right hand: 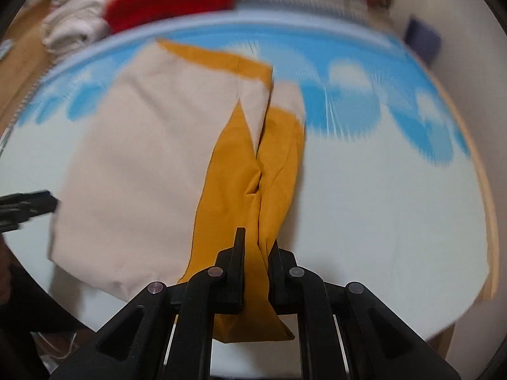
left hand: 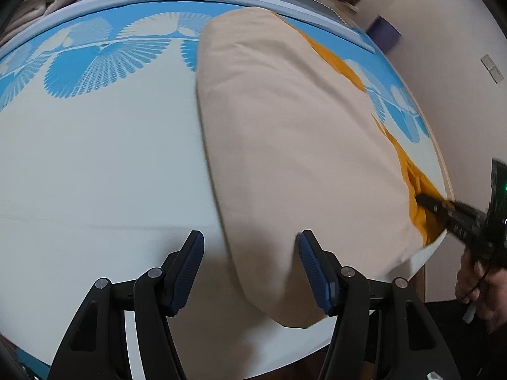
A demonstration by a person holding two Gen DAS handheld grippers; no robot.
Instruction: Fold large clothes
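A large beige garment with mustard-yellow parts lies spread on the white and blue patterned bed sheet, toward the sheet's right side. The right gripper is clamped on a bunched mustard-yellow fold at the garment's near right edge. The left gripper hangs over the garment's near left edge with its jaws apart, holding nothing.

Ahead of my tools I see a bed sheet, white with blue leaf print along its far edge. A beige-and-mustard garment lies flat on it, straight ahead of my left tool.
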